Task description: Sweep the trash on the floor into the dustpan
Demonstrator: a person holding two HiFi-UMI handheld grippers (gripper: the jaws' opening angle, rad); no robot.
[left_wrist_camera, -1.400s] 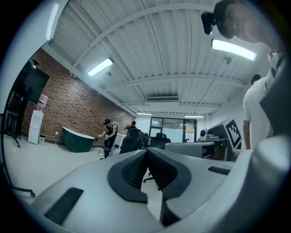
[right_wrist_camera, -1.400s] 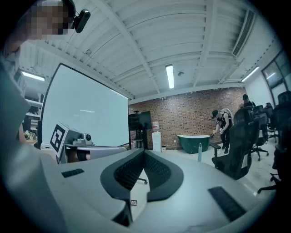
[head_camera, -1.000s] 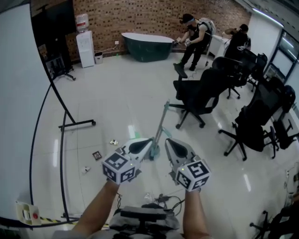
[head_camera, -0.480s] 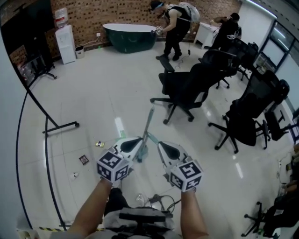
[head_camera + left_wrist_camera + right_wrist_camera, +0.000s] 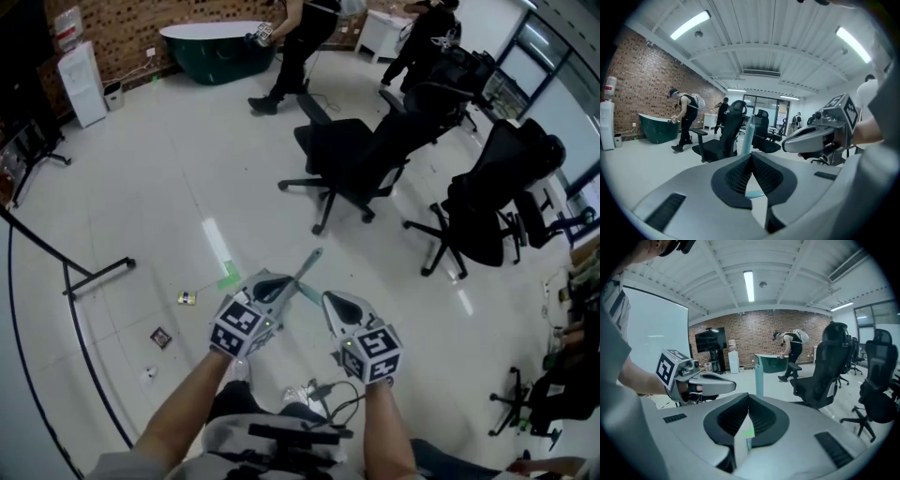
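A teal handle [image 5: 307, 270] stands slanted just ahead of my two grippers; its lower end is hidden behind the left one. In the left gripper view the handle [image 5: 747, 138] rises right beyond the jaws. The right gripper view shows the handle [image 5: 759, 376] a little right of centre. My left gripper [image 5: 279, 287] and right gripper [image 5: 330, 302] are both shut and hold nothing, side by side near the handle. Trash lies on the floor to the left: a yellowish scrap [image 5: 187, 298], a dark square wrapper [image 5: 161, 337] and a small white bit [image 5: 148, 374].
A green tape strip [image 5: 228, 276] marks the floor beside the left gripper. Black office chairs [image 5: 352, 164] stand ahead and to the right. A black stand's foot [image 5: 98, 274] lies at left. People [image 5: 291, 47] work near a dark green tub [image 5: 216, 45] at the back.
Both grippers have sunk and come closer to the teal handle, which now looks shorter from above. The floor trash sits nearer to the left gripper. Both pairs of jaws stayed shut.
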